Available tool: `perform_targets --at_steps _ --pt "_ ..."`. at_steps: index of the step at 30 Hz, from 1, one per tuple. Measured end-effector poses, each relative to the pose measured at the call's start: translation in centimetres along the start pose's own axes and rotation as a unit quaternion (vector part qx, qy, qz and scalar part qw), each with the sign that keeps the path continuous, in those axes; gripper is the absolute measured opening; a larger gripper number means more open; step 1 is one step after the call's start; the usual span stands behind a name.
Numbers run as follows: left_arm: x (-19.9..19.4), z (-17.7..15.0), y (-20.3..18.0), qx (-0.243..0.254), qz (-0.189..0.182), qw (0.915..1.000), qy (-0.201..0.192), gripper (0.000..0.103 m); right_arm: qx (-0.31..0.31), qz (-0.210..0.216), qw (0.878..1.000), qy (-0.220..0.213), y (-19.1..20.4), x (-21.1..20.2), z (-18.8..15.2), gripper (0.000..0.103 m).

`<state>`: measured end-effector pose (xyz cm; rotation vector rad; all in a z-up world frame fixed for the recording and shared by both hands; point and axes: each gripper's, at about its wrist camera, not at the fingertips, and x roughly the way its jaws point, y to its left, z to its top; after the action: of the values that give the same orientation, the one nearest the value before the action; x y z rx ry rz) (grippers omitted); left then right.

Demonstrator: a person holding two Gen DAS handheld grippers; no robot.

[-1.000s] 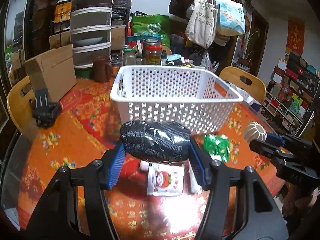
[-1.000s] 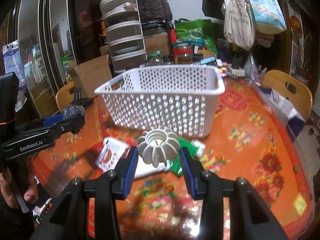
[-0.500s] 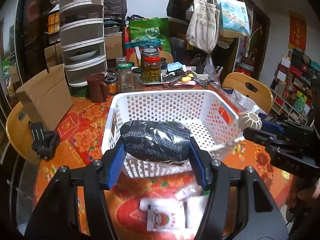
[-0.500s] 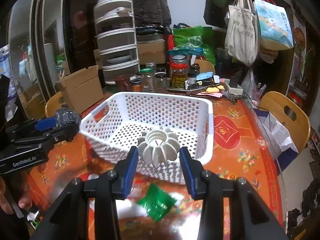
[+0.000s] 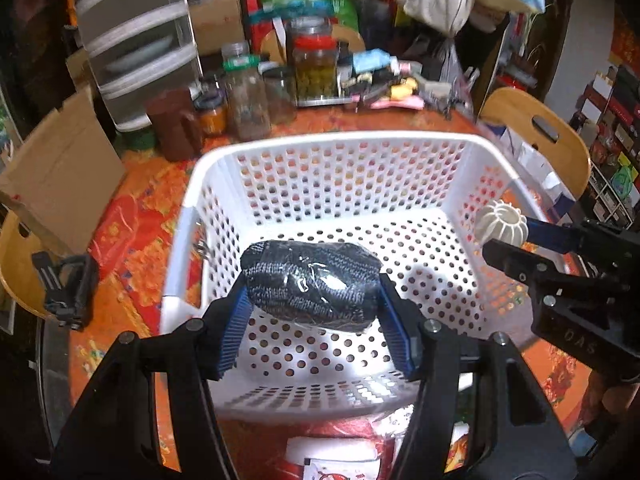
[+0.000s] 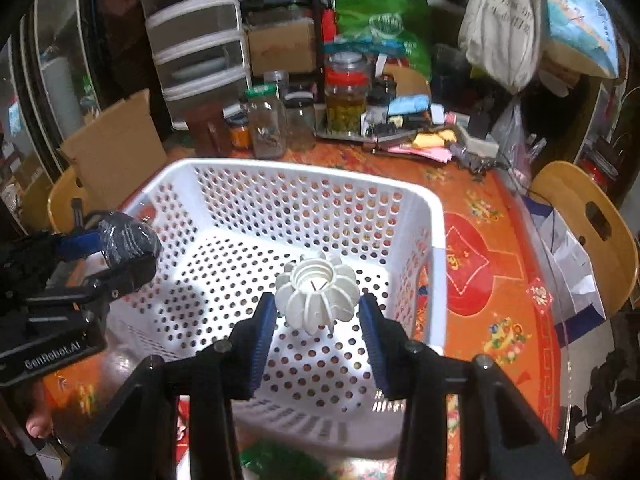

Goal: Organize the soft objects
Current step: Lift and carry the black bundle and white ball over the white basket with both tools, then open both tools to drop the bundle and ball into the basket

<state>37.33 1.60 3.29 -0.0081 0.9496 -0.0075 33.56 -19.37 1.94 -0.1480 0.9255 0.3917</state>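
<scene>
My left gripper [image 5: 314,300] is shut on a dark knitted bundle wrapped in clear plastic [image 5: 312,284] and holds it over the inside of the white perforated basket [image 5: 336,148]. My right gripper [image 6: 318,316] is shut on a white ribbed pumpkin-shaped object [image 6: 318,300], also over the basket [image 6: 434,240]. The right gripper's object shows in the left wrist view [image 5: 502,224] above the basket's right rim. The left gripper's bundle shows in the right wrist view [image 6: 128,240] at the basket's left rim. The basket's inside holds nothing else.
The basket stands on a round table with an orange-red cloth [image 6: 500,288]. Glass jars [image 5: 316,68] and clutter stand behind it. A cardboard box [image 5: 60,172] is at the left. A red-and-white sachet [image 5: 340,464] and a green packet [image 6: 276,460] lie in front of the basket.
Both grippers have risen and moved forward with their objects, from in front of the basket to over its inside. The sachets on the table have dropped to the frame bottom.
</scene>
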Motion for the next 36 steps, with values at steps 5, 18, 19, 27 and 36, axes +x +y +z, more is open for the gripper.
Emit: perform_targets --at_steps 5,18,19,27,36 --pt "3.0 0.6 -0.2 0.005 0.017 0.9993 0.032 0.058 -0.009 -0.024 0.999 0.037 -0.1 2.3 0.7 0.042" --pt "6.4 -0.2 -0.8 0.015 0.023 0.9978 0.060 0.058 -0.018 -0.037 0.997 0.069 -0.3 4.3 1.0 0.042" --pt "6.6 -0.3 -0.9 0.015 0.023 0.9977 0.063 0.058 -0.019 -0.038 0.997 0.069 -0.2 4.3 1.0 0.042" --pt "6.8 -0.4 -0.8 0.020 0.029 0.9983 0.048 0.075 -0.032 -0.047 0.997 0.060 0.2 4.5 0.9 0.043" --pt "2.1 -2.1 -0.2 0.021 0.046 0.9972 -0.056 0.094 -0.014 -0.020 1.000 0.002 0.0 1.1 0.2 0.079"
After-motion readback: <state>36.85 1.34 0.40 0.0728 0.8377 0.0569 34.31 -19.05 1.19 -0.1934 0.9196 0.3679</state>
